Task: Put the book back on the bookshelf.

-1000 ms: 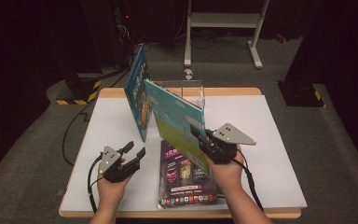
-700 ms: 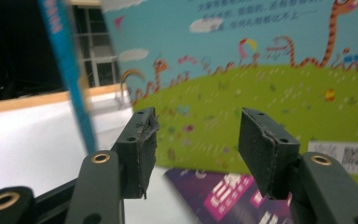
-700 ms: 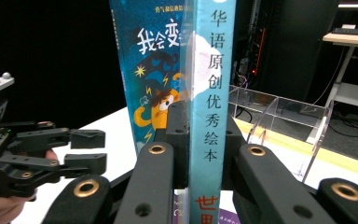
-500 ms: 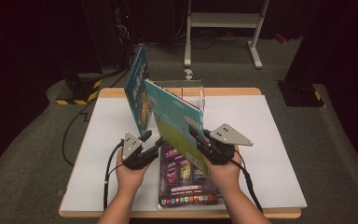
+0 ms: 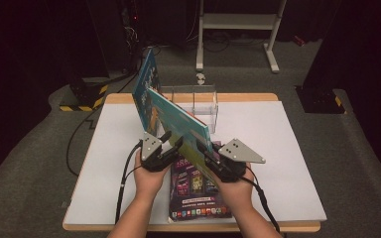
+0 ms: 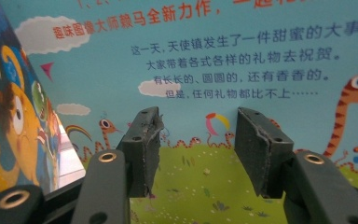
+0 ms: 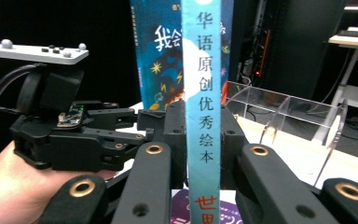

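- Turquoise picture book (image 5: pixel 178 121) held up on edge above the table (image 5: pixel 287 144), spine (image 7: pixel 201 112) clamped between the right tongs (image 5: pixel 209 154), shut tight on it.
- Left tongs (image 5: pixel 172 143) just beside the book's left cover (image 6: pixel 242 70), jaws roughly half open and just closing a little, nothing between them.
- Since a second ago: left tongs moved from the table's left toward the book; book and right tongs unmoved.
- Purple book (image 5: pixel 198 196) flat beneath; clear stand (image 5: pixel 203 99) behind.

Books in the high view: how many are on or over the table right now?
3. One teal book is held up by its spine in the right gripper; another stands upright behind it at the clear rack; a dark one lies flat underneath. More may be hidden.
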`<state>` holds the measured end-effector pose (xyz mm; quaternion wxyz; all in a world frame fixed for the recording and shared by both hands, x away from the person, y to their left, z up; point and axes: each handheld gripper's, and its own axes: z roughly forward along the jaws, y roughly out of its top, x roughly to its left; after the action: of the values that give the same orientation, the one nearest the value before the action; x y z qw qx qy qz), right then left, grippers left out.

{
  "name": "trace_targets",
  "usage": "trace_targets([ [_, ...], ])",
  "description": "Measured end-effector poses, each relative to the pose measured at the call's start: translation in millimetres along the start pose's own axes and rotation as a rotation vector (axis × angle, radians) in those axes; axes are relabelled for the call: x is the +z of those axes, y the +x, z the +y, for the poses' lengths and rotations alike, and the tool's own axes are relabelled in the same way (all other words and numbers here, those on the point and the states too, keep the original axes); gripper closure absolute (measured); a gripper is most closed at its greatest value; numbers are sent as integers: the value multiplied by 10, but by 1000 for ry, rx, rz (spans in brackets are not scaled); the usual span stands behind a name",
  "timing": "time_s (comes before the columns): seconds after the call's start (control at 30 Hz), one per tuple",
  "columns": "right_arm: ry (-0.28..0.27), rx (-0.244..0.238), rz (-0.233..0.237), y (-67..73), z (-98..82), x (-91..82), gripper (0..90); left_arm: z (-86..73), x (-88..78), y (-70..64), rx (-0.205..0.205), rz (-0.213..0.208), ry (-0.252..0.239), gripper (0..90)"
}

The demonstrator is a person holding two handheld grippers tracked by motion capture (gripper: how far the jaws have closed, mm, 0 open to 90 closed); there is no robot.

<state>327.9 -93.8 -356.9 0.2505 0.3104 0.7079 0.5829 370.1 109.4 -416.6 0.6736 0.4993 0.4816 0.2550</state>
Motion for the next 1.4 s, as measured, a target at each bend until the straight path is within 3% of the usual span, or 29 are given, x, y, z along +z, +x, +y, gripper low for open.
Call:
trace_targets([
  [0.4, 6, 48, 109, -83, -115, -144, 706, 9, -13, 52, -10, 7, -2, 497],
  [0.67, 16, 54, 156, -152, -221, -235, 735, 11, -9, 51, -9, 9, -1, 497],
  [1.1, 41, 14, 242, -27, -256, -222, 709, 21, -60, 91, -7, 4, 6, 496],
  [1.4, 47, 14, 293, 86, -312, -188, 667, 14, -111, 132, -7, -12, 20, 493],
])
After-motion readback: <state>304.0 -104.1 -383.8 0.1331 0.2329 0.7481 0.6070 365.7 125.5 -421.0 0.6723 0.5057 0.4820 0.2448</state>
